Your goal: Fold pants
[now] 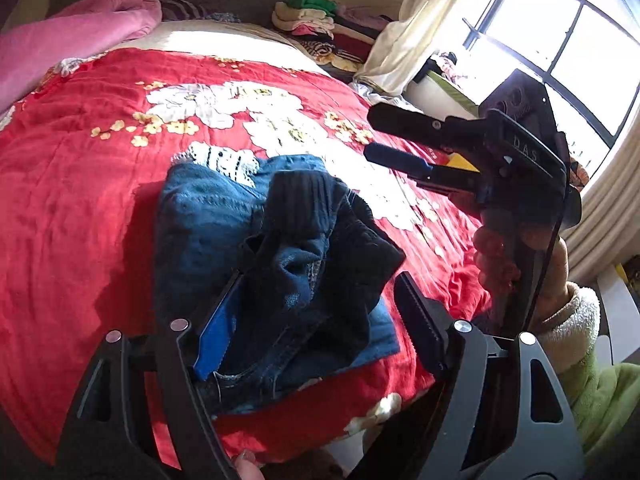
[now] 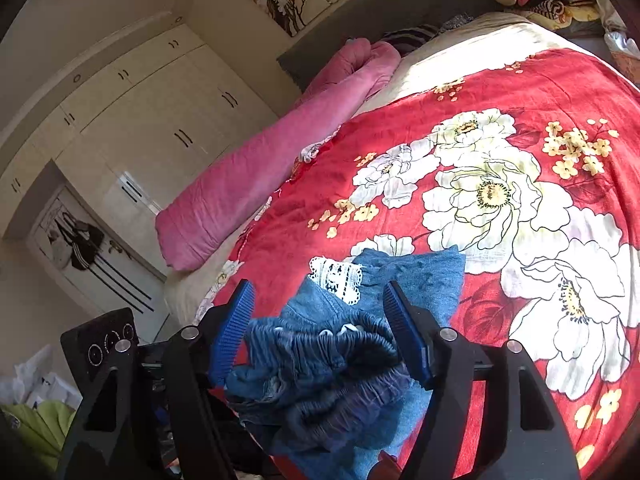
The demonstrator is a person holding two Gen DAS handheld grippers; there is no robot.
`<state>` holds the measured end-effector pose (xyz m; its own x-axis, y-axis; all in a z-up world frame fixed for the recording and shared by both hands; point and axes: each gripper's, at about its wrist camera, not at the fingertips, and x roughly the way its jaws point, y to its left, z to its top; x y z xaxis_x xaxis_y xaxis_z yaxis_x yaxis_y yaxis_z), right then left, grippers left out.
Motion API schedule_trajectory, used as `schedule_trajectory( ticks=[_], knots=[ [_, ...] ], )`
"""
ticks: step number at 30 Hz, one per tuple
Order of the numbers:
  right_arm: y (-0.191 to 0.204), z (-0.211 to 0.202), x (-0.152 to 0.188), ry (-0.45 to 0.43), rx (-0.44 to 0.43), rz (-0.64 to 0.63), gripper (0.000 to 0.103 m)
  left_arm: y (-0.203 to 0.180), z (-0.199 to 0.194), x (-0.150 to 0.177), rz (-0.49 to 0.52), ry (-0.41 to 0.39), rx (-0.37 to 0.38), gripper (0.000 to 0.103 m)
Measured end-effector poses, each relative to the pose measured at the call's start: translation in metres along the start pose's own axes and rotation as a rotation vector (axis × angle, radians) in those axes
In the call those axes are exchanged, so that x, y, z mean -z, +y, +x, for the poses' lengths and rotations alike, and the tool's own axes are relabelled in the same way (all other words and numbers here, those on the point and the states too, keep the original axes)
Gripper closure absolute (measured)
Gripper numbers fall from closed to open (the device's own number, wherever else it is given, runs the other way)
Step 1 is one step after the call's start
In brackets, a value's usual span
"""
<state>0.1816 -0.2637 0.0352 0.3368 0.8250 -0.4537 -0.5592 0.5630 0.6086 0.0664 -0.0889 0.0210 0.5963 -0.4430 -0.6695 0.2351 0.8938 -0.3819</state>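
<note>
**Denim pants bunched on the bed, both grippers open around them**

Denim, soft and fairly thick, is what the left wrist view shows: the pants [image 1: 240,240] lie in a loose heap on the red flowered bedspread [image 1: 80,200], near the front edge of the bed. The left hand-held gripper [image 1: 316,320] is released, its fingers wide apart on either side of the heap, with a dark ribbed part of the cloth standing up between them. The right hand-held gripper [image 1: 370,136] hangs above the bedspread to the right, its fingers apart and holding nothing.

From the right wrist view, the pants [image 2: 328,352] show a gathered elastic waistband and a white lace trim [image 2: 336,280] at the far side. The right hand-held gripper [image 2: 316,320] is open over the waistband, not closed on it.

I judge the cloth to be limp, not slippery and not fragile; it will sag and drag when lifted. The waistband looks thick and stretchy, so a pinch at its two ends should hold well and let the legs hang straight.
</note>
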Motion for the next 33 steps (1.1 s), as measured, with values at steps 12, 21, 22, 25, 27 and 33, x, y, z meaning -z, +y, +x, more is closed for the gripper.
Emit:
schedule_trajectory(
  ticks=[12, 21, 22, 25, 27, 33],
  knots=[
    [0.006, 0.031, 0.047, 0.195, 0.333, -0.110, 0.036, -0.010, 0.019, 0.031, 0.081, 0.108, 0.039, 0.035],
    [-0.006, 0.032, 0.070, 0.245, 0.395, -0.087, 0.036, 0.000, 0.007, 0.028, 0.036, 0.086, 0.062, 0.033],
    [-0.006, 0.031, 0.070, 0.243, 0.393, -0.087, 0.036, 0.000, 0.003, 0.026, 0.035, 0.079, 0.050, 0.031],
    [-0.004, 0.023, 0.068, 0.214, 0.355, -0.067, 0.034, 0.004, -0.006, 0.022, 0.026, 0.058, 0.003, 0.028],
    [-0.004, 0.013, 0.066, 0.182, 0.328, -0.041, 0.033, 0.005, -0.011, 0.021, 0.020, 0.046, 0.001, 0.028],
    [0.005, -0.013, 0.056, 0.089, 0.296, -0.018, 0.033, 0.004, -0.018, 0.018, 0.040, 0.022, -0.043, 0.026]
  ],
)
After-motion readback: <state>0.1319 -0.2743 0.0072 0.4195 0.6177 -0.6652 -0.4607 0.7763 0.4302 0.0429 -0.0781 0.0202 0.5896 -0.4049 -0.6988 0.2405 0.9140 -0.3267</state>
